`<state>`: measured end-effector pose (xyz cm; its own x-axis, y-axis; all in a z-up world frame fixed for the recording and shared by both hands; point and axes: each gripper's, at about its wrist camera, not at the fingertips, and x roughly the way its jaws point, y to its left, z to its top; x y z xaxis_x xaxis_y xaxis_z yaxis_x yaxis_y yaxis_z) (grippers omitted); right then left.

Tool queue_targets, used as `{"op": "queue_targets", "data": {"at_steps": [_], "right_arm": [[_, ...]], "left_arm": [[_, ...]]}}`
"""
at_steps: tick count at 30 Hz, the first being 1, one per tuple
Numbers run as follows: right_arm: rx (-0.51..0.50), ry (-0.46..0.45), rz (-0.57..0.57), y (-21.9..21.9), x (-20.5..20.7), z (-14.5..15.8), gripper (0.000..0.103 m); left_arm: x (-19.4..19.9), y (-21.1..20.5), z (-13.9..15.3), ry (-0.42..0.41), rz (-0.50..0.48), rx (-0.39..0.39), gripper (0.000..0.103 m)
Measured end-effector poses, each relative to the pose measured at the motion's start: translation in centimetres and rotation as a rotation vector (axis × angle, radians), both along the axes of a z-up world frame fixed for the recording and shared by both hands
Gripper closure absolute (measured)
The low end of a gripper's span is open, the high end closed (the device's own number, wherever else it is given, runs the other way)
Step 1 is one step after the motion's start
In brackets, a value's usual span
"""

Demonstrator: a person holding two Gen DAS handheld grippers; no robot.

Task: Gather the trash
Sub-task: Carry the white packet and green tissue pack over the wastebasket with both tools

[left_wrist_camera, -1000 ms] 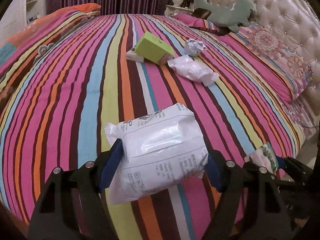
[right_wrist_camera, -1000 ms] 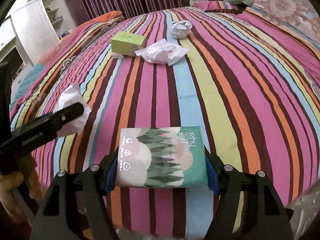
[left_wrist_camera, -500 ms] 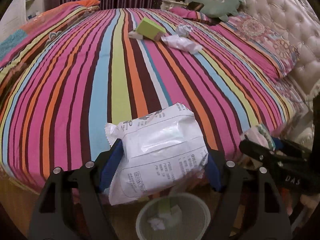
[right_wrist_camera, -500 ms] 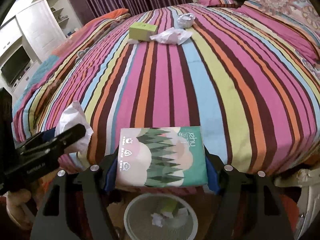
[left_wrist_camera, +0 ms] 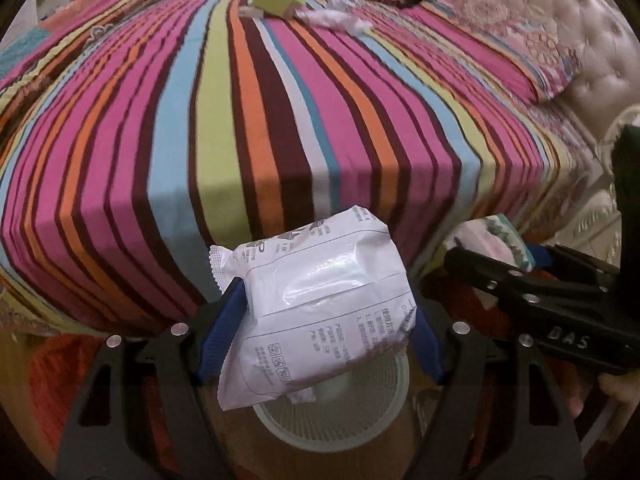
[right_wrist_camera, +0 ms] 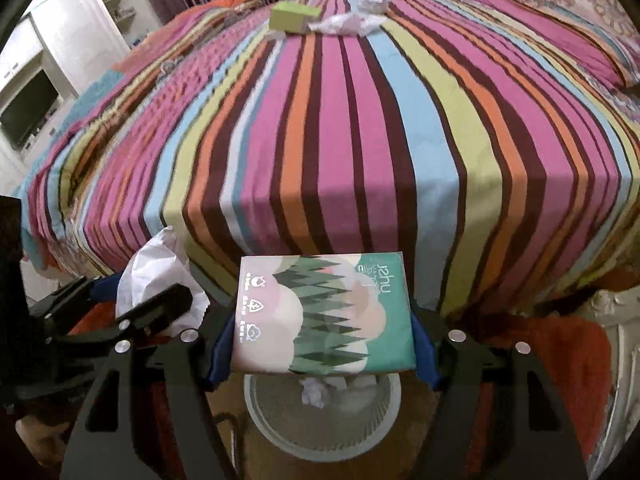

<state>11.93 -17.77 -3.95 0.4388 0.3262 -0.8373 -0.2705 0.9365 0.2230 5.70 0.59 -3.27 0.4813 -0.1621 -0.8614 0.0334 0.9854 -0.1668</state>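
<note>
- Across both views, the striped bed (right_wrist_camera: pixel 360 128) fills the frame, its near edge dropping off just ahead of both grippers.
- Down on the floor below the bed's edge sits the white bin (right_wrist_camera: pixel 320 432), mesh-walled and round, with crumpled paper (right_wrist_camera: pixel 314 394) lying inside it.
- Left gripper (left_wrist_camera: pixel 316 334) is clamped on a white pack (left_wrist_camera: pixel 316 312), blue pads pressed into both sides; the pack is tilted and hangs over the bin (left_wrist_camera: pixel 332 420) in the left view.
- Right gripper (right_wrist_camera: pixel 322 344) is squeezed on a green pack (right_wrist_camera: pixel 324 312) printed with trees, held flat, right above the bin's rim.
- From the right view, the left gripper (right_wrist_camera: pixel 132 312) shows at the left, just beside the right one, white plastic bunched in its grip.
- From the left view, the right gripper (left_wrist_camera: pixel 520 276) shows at the right, green pack (left_wrist_camera: pixel 496 240) poking out past its black finger.
- Far up the bed, well apart from all this: a green box (right_wrist_camera: pixel 294 18), a white wrapper (right_wrist_camera: pixel 348 24) touching it, and a paper ball (right_wrist_camera: pixel 374 2) just behind.
</note>
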Motion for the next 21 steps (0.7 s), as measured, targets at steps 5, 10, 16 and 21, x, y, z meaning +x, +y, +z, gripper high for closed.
{"op": "queue_targets", "data": {"at_steps": [5, 10, 16, 21], "right_arm": [[0.01, 0.119, -0.038, -0.6, -0.4, -2.5, 0.036], [0.013, 0.244, -0.081, -1.2, -0.4, -4.8, 0.036], [0.055, 0.422, -0.12, -1.3, 0.0, -8.0, 0.036], [0.02, 0.497, -0.145, -0.7, 0.2, -10.0, 0.036]], "left_arm": [[-0.8, -0.3, -2.6, 0.099, 0.004, -0.007, 0.03], [-1.2, -1.1, -5.4, 0.216, -0.019, -0.008, 0.03], [-0.9, -1.7, -8.6, 0.349, -0.032, -0.022, 0.03], [-0.5, -1.6, -12.1, 0.488, 0.001, -0.032, 0.03]]}}
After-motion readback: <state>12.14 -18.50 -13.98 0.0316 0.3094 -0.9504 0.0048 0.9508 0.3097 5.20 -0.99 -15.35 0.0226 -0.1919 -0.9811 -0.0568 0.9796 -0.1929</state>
